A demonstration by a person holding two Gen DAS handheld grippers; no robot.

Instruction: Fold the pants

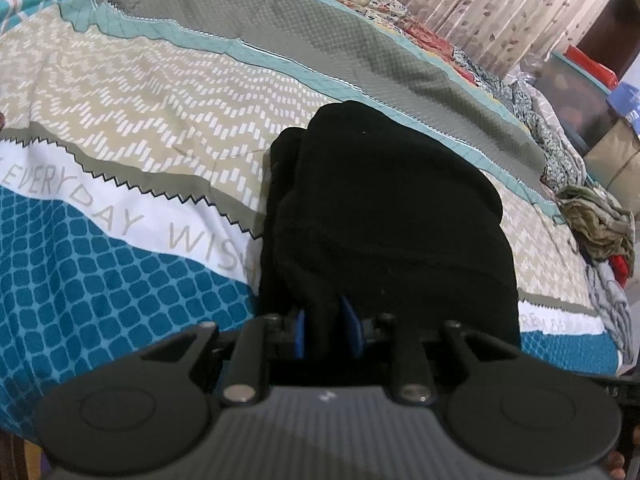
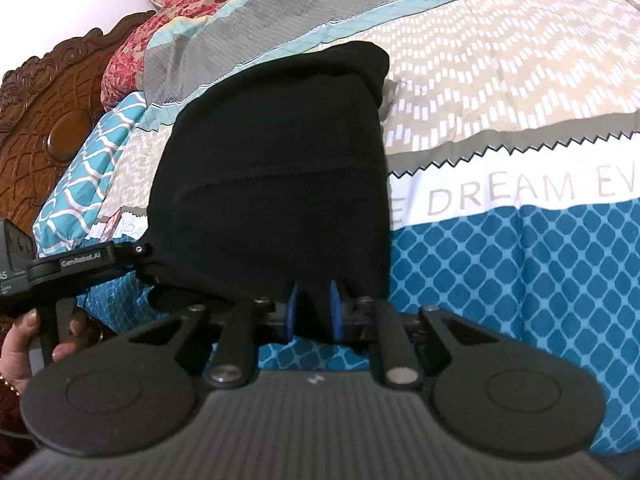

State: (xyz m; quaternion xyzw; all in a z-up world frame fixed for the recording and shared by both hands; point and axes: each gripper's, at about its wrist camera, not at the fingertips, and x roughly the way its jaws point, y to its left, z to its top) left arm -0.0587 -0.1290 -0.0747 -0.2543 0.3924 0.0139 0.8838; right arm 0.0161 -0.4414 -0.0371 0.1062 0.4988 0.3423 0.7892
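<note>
Black pants (image 1: 384,208) lie folded into a thick bundle on the patterned bedspread (image 1: 120,248). My left gripper (image 1: 329,330) is shut on the near edge of the bundle, with black cloth pinched between its blue pads (image 1: 301,332). In the right wrist view the same pants (image 2: 272,176) fill the middle, and my right gripper (image 2: 313,312) is shut on their near hem, cloth between the blue pads (image 2: 335,312). The left gripper's body (image 2: 72,266) and the hand (image 2: 24,340) holding it show at the left edge there, against the pants' left corner.
The bedspread (image 2: 500,240) carries teal, beige and grey bands with printed words. A carved wooden headboard (image 2: 48,112) stands at one end. A heap of crumpled clothes (image 1: 600,236) lies at the bed's right edge, with a curtain (image 1: 500,4) and boxes (image 1: 580,92) beyond.
</note>
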